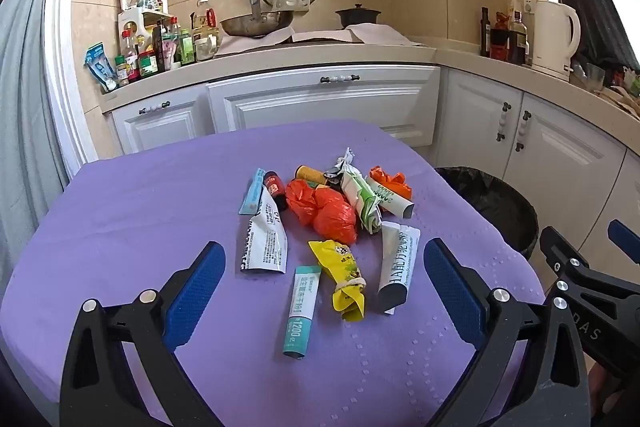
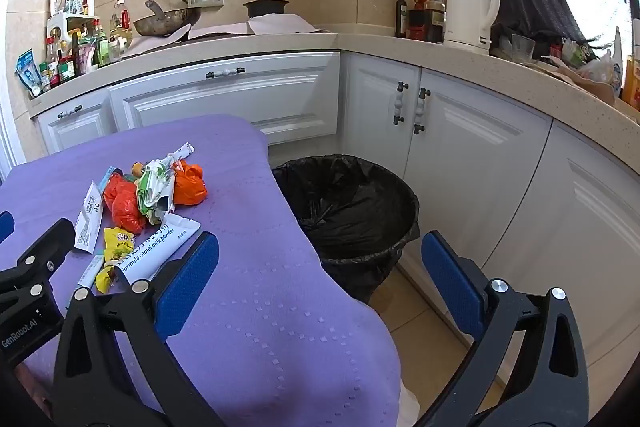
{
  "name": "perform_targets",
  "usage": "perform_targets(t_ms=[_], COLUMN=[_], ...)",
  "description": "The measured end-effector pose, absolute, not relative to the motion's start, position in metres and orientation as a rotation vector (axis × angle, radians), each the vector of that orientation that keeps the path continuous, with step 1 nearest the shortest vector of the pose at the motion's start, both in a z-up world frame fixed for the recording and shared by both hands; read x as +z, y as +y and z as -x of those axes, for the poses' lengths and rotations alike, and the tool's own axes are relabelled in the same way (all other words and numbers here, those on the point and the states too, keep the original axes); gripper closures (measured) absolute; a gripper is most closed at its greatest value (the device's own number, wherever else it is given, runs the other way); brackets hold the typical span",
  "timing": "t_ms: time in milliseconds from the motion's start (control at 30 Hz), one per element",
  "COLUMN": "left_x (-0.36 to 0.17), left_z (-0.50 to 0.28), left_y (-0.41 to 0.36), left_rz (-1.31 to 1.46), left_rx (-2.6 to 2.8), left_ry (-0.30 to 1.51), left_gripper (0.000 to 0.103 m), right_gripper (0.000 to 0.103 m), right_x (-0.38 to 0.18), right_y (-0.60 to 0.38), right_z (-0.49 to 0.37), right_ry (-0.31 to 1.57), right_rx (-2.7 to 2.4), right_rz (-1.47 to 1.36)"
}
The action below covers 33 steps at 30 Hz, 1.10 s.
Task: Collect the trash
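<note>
A pile of trash lies on the purple tablecloth: a teal and white packet, a yellow wrapper, a white camel milk powder sachet, crumpled orange bags, a white pouch and several more wrappers. My left gripper is open and empty, its fingers either side of the teal packet and yellow wrapper. My right gripper is open and empty over the table's right edge, near the bin lined with a black bag. The pile lies to its left.
The bin stands on the floor right of the table. White cabinets and a counter with bottles, a wok, a pot and a kettle run behind and to the right.
</note>
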State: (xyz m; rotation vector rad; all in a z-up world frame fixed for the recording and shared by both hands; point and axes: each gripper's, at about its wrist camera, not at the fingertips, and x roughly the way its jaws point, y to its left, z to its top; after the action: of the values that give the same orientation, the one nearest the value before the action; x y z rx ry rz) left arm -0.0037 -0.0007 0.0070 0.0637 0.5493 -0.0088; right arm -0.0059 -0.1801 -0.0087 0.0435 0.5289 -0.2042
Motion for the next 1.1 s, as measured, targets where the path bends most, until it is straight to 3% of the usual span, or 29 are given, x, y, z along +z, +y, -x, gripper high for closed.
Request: perform_targets(t_ms=[1100], left_x=[0.0066], left_z=[0.0036], left_y=[0.0000], left_rz=[-0.061], left_rx=[-0.007], left_ry=[0.557], left_gripper=[0.006], right_gripper=[0.004], right_x=[-0.0063], right_y=[-0.1831], right_z=[0.0062], right_ry=[0.533], right_rx=[-0.205], right_rz=[-0.043])
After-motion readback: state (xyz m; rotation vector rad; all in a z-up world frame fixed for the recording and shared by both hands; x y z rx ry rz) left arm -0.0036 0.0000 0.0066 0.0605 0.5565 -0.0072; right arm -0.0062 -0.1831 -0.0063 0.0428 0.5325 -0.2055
